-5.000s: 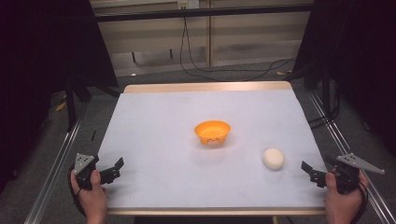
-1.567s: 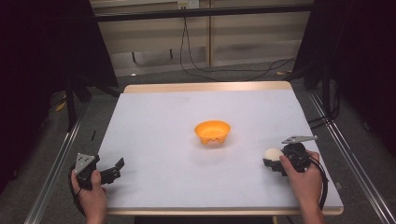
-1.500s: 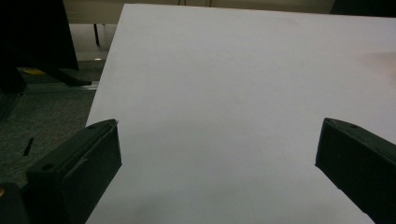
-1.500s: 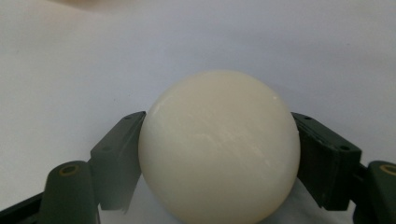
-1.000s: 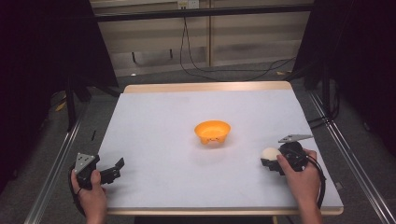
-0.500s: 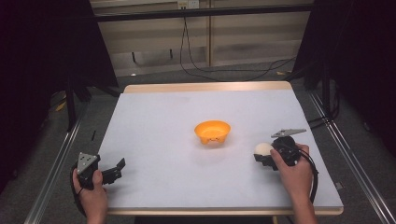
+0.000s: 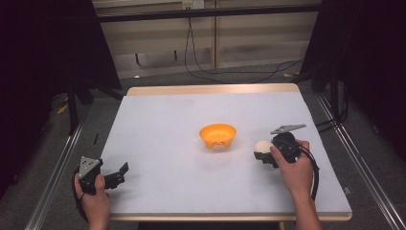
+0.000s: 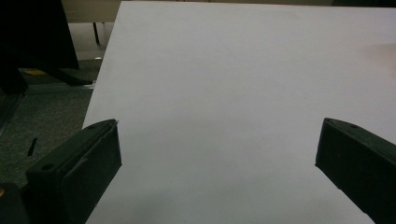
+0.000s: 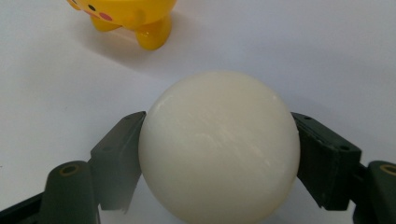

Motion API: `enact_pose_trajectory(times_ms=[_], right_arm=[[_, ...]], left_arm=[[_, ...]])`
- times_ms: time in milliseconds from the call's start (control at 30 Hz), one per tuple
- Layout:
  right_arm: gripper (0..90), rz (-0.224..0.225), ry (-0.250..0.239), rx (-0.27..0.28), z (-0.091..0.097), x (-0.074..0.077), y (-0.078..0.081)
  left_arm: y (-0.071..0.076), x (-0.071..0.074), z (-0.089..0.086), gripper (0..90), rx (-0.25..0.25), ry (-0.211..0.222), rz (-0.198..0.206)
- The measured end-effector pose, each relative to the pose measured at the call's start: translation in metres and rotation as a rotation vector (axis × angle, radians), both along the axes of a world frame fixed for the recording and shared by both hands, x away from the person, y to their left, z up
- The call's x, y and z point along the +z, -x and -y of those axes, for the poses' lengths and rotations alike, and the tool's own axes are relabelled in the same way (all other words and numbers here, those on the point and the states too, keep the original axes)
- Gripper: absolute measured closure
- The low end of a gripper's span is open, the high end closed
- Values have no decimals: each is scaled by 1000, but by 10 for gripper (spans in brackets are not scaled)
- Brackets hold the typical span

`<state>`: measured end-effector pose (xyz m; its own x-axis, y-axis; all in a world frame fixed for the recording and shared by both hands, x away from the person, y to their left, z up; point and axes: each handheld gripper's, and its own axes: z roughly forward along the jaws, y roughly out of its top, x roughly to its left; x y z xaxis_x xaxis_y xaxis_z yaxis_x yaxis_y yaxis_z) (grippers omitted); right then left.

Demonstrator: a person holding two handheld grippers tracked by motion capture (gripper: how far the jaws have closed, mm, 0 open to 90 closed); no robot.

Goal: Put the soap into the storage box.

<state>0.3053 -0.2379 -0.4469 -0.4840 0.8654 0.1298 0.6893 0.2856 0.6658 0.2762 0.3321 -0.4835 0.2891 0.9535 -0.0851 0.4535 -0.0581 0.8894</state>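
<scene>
The right gripper [image 7: 266, 155] is clamped on a smooth, cream-white ball [image 7: 262, 146]. In the right gripper view its two black jaws press against opposite sides of the ball [image 9: 219, 149], which bulges out past them towards the camera. From above, the ball sits at the front of the gripper, just beside the small orange plastic bowl [image 7: 218, 135] and to that bowl's right, with a strip of bare surface between them. Whether the ball is lifted clear of the white table top [image 7: 172, 124] or rests on it is hard to judge from these angles; the soft shadow under it in the right gripper view hints at a slight gap. The same view shows the bowl [image 9: 126, 16] close ahead, standing on stubby rounded feet, with small dark and pink marks painted on its side.

The left gripper [image 7: 117, 173] is held low at the near left corner of the table, well apart from both ball and bowl. Its jaws stand wide apart with nothing between them; the left gripper view looks out over plain white table [image 8: 233, 93] through the gap. The person's left hand [image 7: 93, 199] wraps its handle.
</scene>
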Motion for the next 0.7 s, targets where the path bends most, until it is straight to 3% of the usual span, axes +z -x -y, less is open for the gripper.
enact_pose_trajectory(times_ms=[700], right_arm=[[239, 11, -15, 49, -33, 20, -27]], left_arm=[[-1, 0, -1, 0, -3, 4, -8]])
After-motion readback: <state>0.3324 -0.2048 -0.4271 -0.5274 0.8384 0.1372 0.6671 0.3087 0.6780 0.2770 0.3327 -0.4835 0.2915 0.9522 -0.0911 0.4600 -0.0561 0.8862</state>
